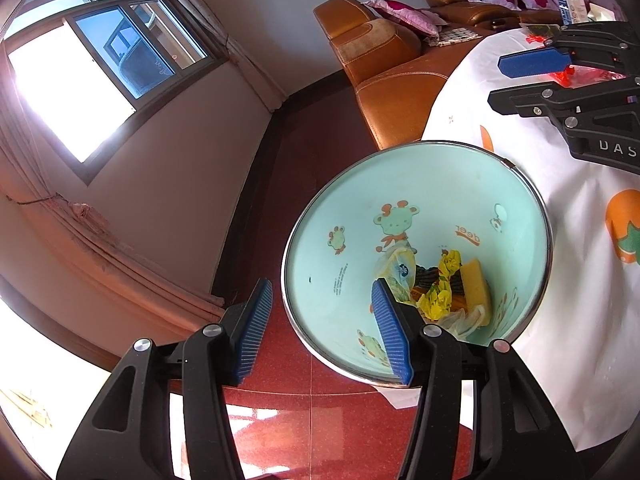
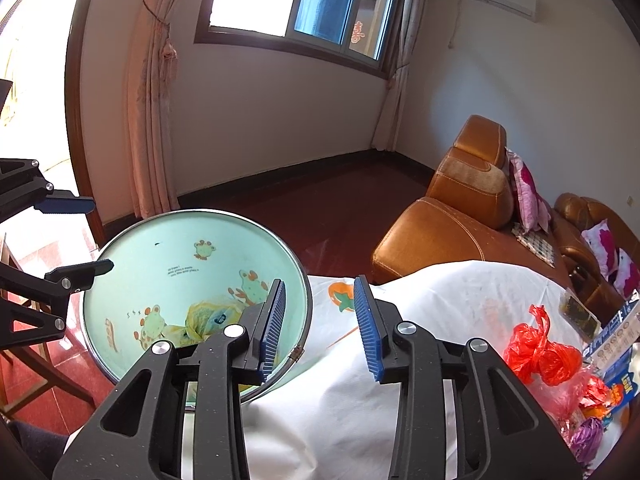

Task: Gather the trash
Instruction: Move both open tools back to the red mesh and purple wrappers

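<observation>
A pale green trash bin (image 1: 440, 184) with cartoon prints stands beside the table, seen from above; it also shows in the right wrist view (image 2: 160, 248). Inside lie a yellow wrapper (image 1: 442, 284), a yellow sponge-like block (image 1: 476, 288) and a crumpled plastic bag (image 1: 396, 268). My left gripper (image 1: 326, 328) is open and empty, straddling the bin's near rim. My right gripper (image 2: 320, 328) is open and empty above the table edge next to the bin; it shows in the left wrist view (image 1: 520, 80). A red plastic bag (image 2: 540, 352) and other wrappers (image 2: 600, 396) lie on the table at the right.
The table has a white cloth (image 2: 400, 400) with orange fruit prints. A brown leather sofa (image 2: 452, 216) with pink cushions (image 2: 528, 192) stands behind it. The floor is dark red tile (image 1: 312, 420). A window (image 2: 320, 4) and curtains (image 2: 156, 80) line the far wall.
</observation>
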{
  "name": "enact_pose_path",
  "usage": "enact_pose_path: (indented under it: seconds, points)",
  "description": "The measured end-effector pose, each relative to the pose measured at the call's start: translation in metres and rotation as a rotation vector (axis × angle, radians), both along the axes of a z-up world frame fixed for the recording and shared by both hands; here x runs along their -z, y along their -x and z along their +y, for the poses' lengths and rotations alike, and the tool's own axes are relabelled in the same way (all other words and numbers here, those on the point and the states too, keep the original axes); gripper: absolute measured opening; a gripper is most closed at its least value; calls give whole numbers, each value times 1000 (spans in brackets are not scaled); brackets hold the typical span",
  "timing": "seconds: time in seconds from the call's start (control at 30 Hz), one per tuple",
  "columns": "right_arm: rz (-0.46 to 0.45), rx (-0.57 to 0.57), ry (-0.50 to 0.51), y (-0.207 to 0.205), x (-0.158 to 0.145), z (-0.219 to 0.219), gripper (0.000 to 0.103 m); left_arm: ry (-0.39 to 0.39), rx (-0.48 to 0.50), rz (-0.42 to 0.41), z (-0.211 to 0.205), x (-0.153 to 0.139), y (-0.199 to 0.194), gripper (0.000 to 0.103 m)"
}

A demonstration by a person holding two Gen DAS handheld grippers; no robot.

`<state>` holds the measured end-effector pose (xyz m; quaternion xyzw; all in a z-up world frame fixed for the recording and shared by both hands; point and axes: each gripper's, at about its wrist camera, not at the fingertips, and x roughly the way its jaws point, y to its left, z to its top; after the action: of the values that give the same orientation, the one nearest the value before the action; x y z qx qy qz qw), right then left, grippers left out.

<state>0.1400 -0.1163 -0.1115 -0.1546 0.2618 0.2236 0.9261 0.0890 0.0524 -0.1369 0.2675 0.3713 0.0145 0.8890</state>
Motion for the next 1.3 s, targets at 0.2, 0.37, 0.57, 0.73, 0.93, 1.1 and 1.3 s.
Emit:
enact_pose_path:
  seconds: [0.2,0.37,0.57,0.73,0.93,1.1,1.3]
  points:
    - [-6,16,5,2,-1,-2,39,3,0,-1,-1,-1,0,54]
    - [-13,74,-4,14,-13,-26,43,46,-1,-1,-1,-4,-1,55]
    - [-12,235,-39,41,-30,-104,50,68,78,5,-36,-6,0,55]
    - [34,467,-81,64,-26,-193,53,80,190,11,-91,-7,0,55]
    - [84,714,-137,100,-9,-293,56,123,349,10,-173,-17,0,55]
    - [83,830,-167,134,1,-343,63,166,460,37,-238,-18,-6,56]
    - [92,881,-195,158,12,-370,63,177,507,105,-294,0,-22,56]
